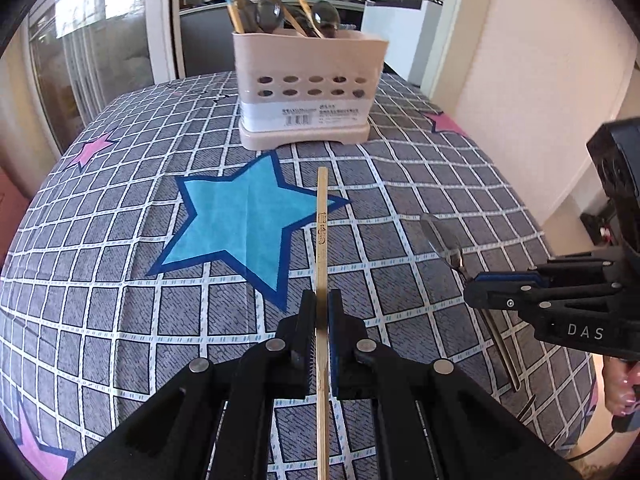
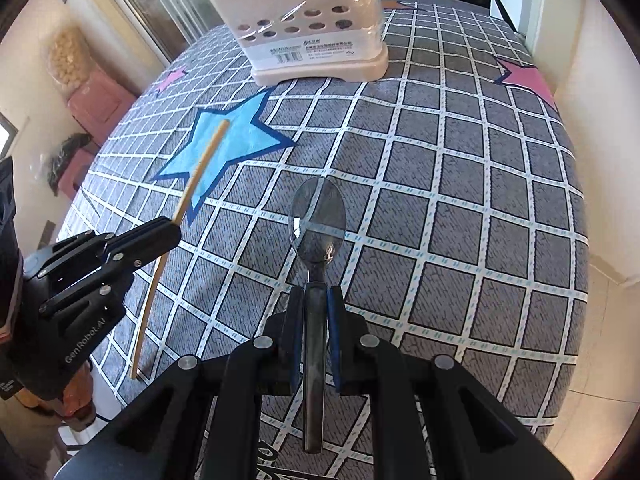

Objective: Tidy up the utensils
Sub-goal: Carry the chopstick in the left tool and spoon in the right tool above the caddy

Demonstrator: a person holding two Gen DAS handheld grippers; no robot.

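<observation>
The left tool [image 1: 321, 304] is clamped on a bamboo chopstick [image 1: 321, 236], gripping it partway along, so the stick runs straight out between the pads and points at the holder. In the right wrist view the same tool [image 2: 170, 226] comes in from the left edge, and the chopstick [image 2: 204, 162] slants up over the blue star [image 2: 236, 140] printed on the cloth, with its lower end trailing down near the edge of the worktop [image 2: 460, 208].

Further right, the right tool [image 2: 316, 300] is clamped on the handle of a metal spoon [image 2: 318, 216], bowl forward and hollow side up, above the grey checked cloth. In the left wrist view that tool [image 1: 484, 292] enters from the right, with the spoon [image 1: 438, 234] sticking out toward the middle; a hand [image 1: 622, 388] shows at the lower right edge.

At the far end of the worktop stands a beige holder [image 1: 308, 96] with two rows of round holes, touching the star's upper tip. Several chopsticks [image 1: 236, 4] and spoons [image 1: 324, 16] already stand in it. A pink star [image 2: 524, 78] lies to its right.
</observation>
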